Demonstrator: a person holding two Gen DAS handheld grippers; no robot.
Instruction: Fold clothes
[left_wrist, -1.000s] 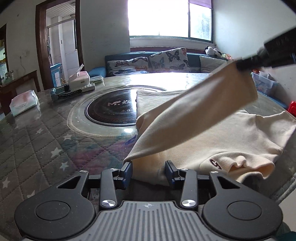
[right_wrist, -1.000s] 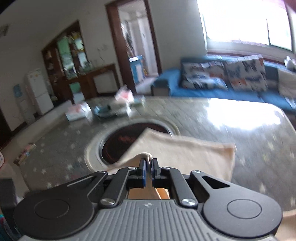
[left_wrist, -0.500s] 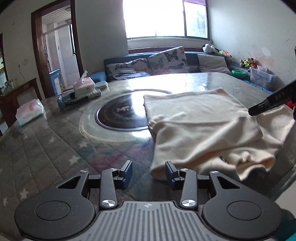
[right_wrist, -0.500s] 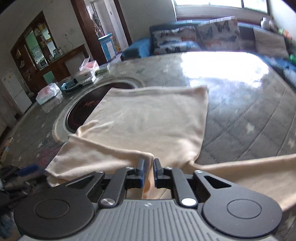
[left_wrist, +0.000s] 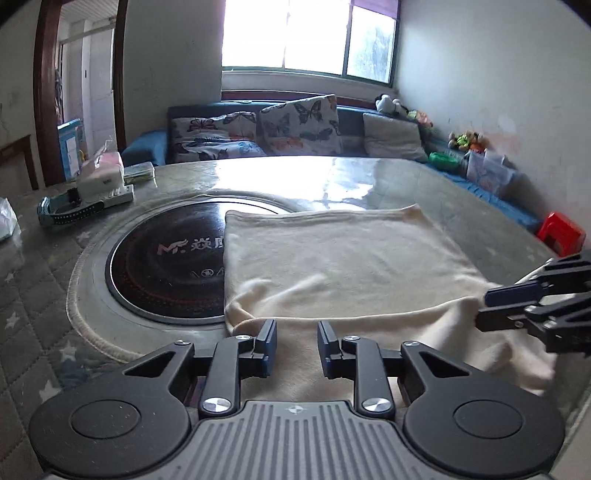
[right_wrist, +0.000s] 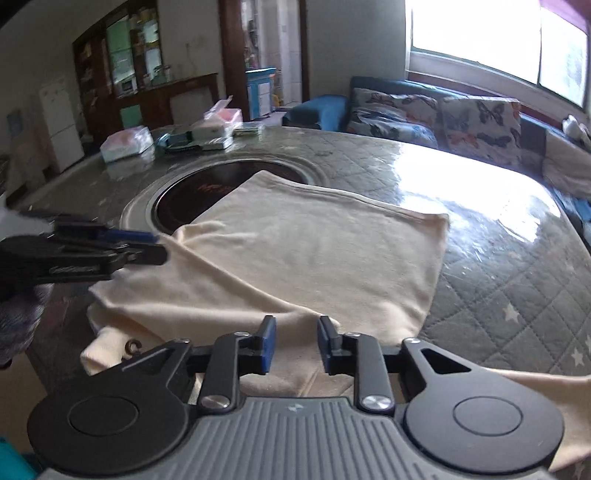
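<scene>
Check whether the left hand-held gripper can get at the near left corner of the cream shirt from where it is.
Probably yes. The left hand-held gripper is open, just above the cream shirt, and its near left corner lies uncovered beside the left fingertip with nothing between.

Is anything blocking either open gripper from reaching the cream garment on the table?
Nothing visible does. The left gripper and right gripper both sit open directly over the near edge of the cream garment, with only cloth ahead.
</scene>
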